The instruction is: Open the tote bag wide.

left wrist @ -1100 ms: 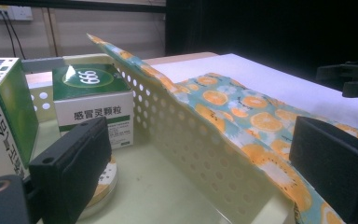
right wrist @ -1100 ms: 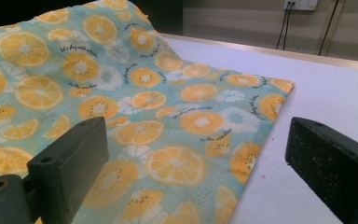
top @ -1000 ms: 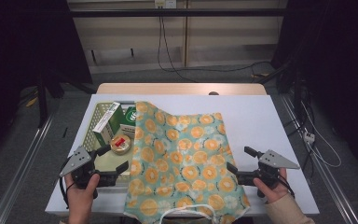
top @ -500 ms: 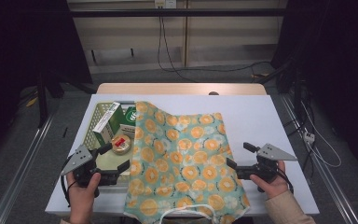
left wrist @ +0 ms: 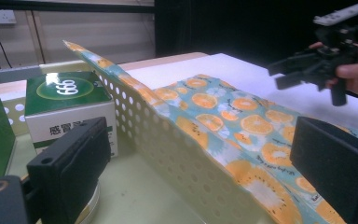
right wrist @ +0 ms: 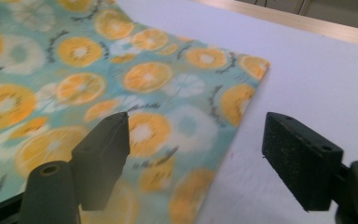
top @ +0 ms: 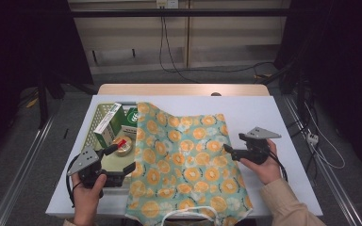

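Two boxes [top: 114,123] (green-white) fill the basket [top: 95,114] beside the cloth [top: 188,165].

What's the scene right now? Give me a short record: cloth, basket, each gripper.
cloth: orange-slice print bag flat on the white table, left edge draped over the basket wall
basket: pale perforated basket holding green boxes and a tape roll
left gripper: open, fingers astride the basket wall
right gripper: open, just been closing, fingers over the bag's right edge, nothing gripped

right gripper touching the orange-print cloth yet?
Apart. The right gripper view shows the right gripper with its fingers spread and hovering over the cloth's edge, nothing pinched; they have just been closing slightly.
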Demonstrator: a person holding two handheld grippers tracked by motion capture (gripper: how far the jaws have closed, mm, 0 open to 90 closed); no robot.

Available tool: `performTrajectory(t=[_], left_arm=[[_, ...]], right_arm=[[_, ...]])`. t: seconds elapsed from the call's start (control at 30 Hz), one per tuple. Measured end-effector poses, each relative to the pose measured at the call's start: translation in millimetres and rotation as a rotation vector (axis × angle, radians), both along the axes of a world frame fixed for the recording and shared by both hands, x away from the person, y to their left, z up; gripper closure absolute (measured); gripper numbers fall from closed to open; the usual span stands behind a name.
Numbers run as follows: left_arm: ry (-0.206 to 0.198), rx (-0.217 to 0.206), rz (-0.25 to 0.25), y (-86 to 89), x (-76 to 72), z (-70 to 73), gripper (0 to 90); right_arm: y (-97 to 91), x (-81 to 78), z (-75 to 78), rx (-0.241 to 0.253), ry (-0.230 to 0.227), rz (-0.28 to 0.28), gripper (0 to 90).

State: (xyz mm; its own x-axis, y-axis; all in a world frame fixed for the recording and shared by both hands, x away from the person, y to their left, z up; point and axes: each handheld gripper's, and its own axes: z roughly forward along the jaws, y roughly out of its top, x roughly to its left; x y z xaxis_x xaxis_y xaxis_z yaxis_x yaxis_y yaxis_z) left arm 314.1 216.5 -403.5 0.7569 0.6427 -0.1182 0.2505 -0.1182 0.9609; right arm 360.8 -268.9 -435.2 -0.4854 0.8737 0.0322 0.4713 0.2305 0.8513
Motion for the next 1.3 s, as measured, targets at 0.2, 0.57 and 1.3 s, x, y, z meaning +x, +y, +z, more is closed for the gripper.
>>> performTrajectory(t=[0.2, 0.57, 1.3], left_arm=[[-0.003, 0.013, -0.006, 0.4, -2.1, 1.5, 4.8], [-0.016, 0.007, 0.007, 7.2, -3.5, 3.5, 4.8], [-0.017, 0.058, -0.009, -3.1, -2.4, 4.8, 4.8]], right_arm=[[3.9, 47.6, -10.2, 0.014, 0.064, -0.065, 27.5], [17.1, 104.2, -29.5, -0.015, 0.179, -0.172, 33.2], [-14.7, 109.4, -20.9, 0.042, 0.186, -0.221, 90.0]])
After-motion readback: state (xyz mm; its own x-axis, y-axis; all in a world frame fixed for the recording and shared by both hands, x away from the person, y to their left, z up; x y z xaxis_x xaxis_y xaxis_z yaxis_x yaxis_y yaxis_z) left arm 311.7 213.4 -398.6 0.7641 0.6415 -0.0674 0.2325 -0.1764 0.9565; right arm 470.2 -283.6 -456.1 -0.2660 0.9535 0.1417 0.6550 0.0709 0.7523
